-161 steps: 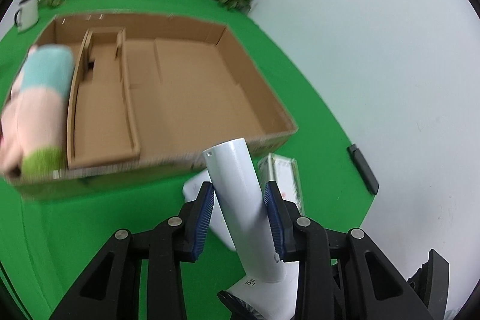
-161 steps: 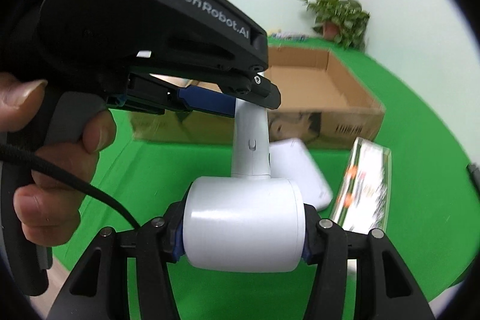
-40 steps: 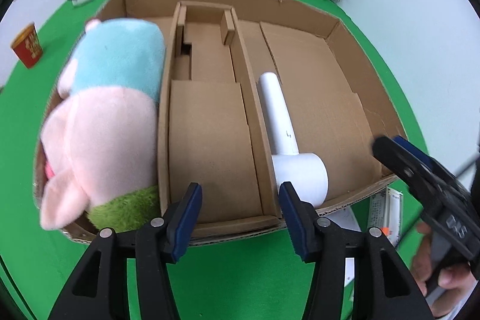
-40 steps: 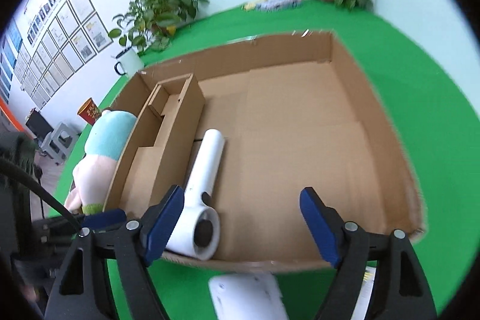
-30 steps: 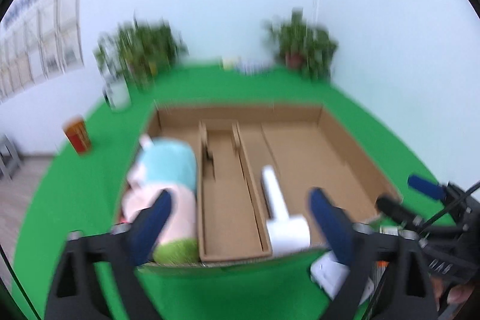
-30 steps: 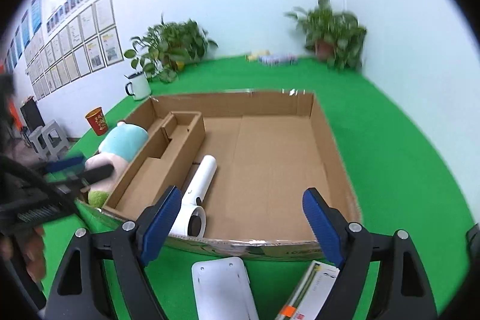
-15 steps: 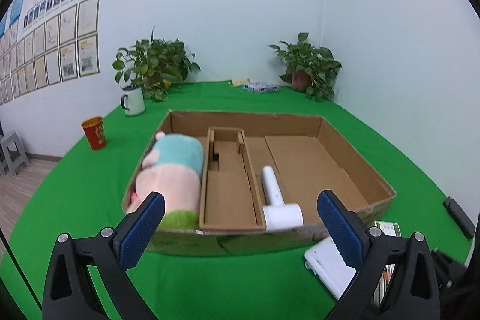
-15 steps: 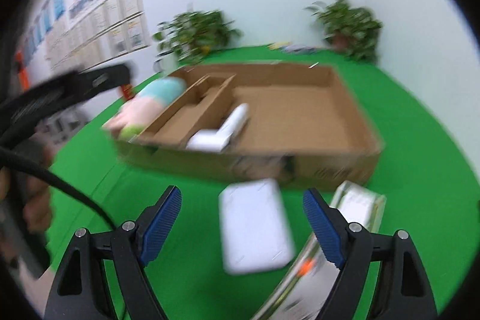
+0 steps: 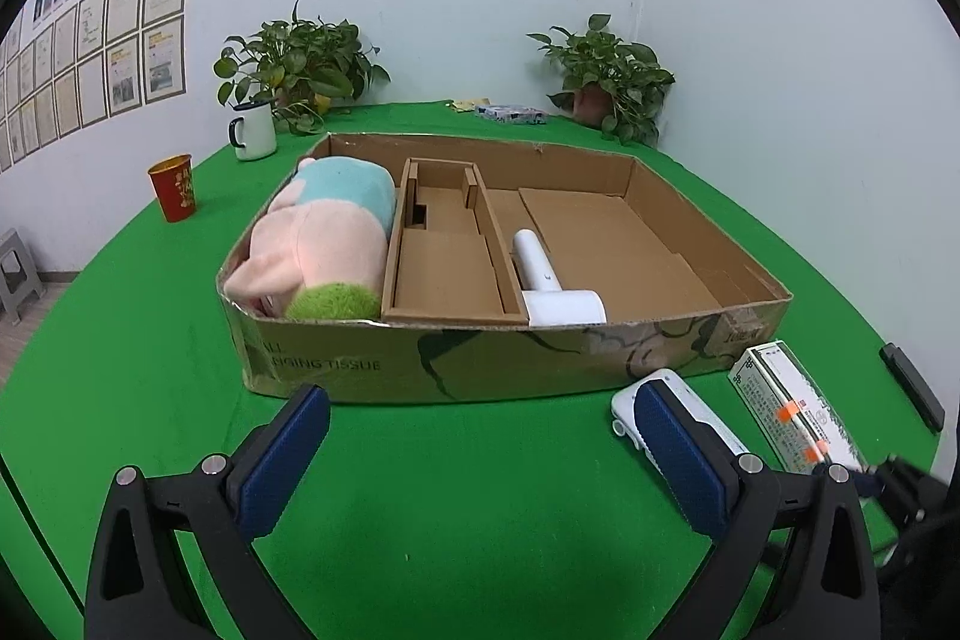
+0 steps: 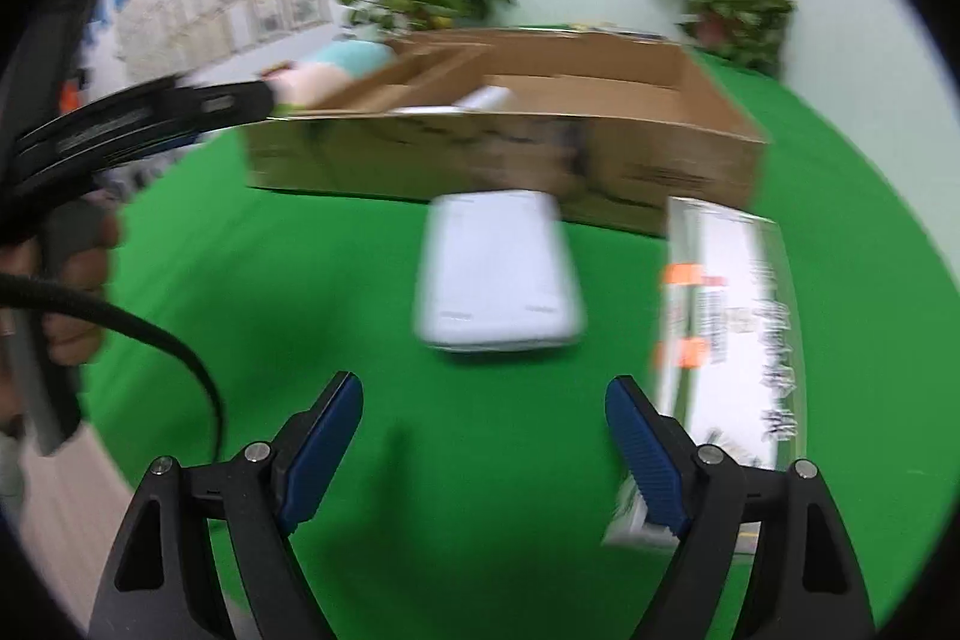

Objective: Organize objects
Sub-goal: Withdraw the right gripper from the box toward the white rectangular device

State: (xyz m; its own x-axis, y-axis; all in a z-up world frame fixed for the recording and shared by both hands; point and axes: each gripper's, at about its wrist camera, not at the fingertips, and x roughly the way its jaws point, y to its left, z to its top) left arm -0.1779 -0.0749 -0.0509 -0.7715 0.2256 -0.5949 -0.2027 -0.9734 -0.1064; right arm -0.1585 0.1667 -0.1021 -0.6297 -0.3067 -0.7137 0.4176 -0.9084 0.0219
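Here the white hair dryer [image 9: 549,287] lies in the cardboard box [image 9: 600,346], just beside the inner divider, barrel crosswise at the front wall, handle pointing toward the far wall. Left gripper [image 9: 480,454] is spread wide, holding nothing, level above the green cloth [image 9: 150,334]. Right gripper [image 10: 483,439] is likewise parted and unloaded, low, facing a white flat device [image 10: 498,274] and a printed carton [image 10: 729,322].

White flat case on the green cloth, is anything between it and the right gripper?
Nothing visible: only bare green cloth lies between the open right gripper and the white case. The long printed box lies off to its right.
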